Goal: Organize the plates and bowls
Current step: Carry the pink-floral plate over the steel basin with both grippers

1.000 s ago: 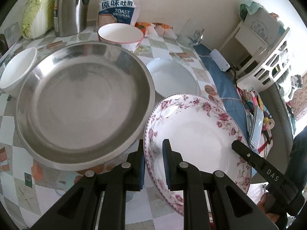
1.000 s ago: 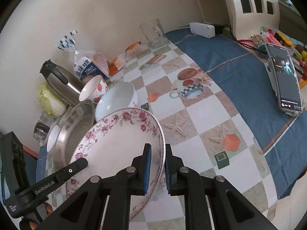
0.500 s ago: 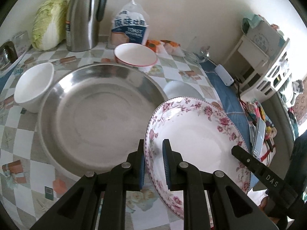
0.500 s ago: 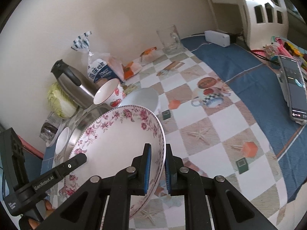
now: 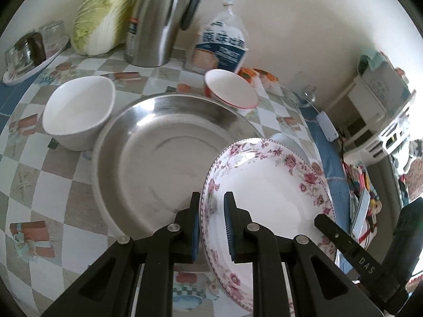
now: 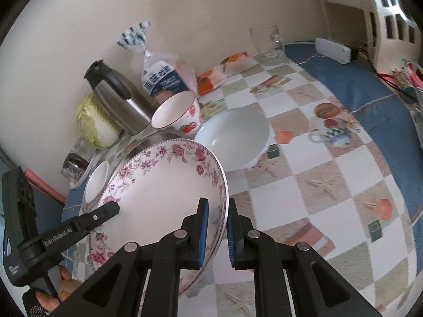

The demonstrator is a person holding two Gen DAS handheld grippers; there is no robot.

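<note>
Both grippers hold a white floral-rimmed plate [image 5: 275, 192] above the table. My left gripper [image 5: 211, 224] is shut on its left rim. My right gripper [image 6: 216, 227] is shut on its right rim, with the plate [image 6: 164, 185] tilted. A large steel basin [image 5: 164, 153] sits just left of the plate. A white bowl [image 5: 76, 111] stands left of the basin, a red-rimmed bowl [image 5: 232, 95] behind it, and a wide white bowl [image 6: 232, 134] to the right of the basin.
A steel kettle [image 5: 158, 23], a cabbage [image 5: 103, 18] and a toast bag [image 5: 224, 45] stand along the back wall. A glass mug [image 6: 269, 42] stands at the back right. A blue cloth [image 6: 370, 84] covers the table's right side.
Both grippers have lifted the floral plate higher and pulled back, so more of the table and back wall shows. The basin and bowls have not moved.
</note>
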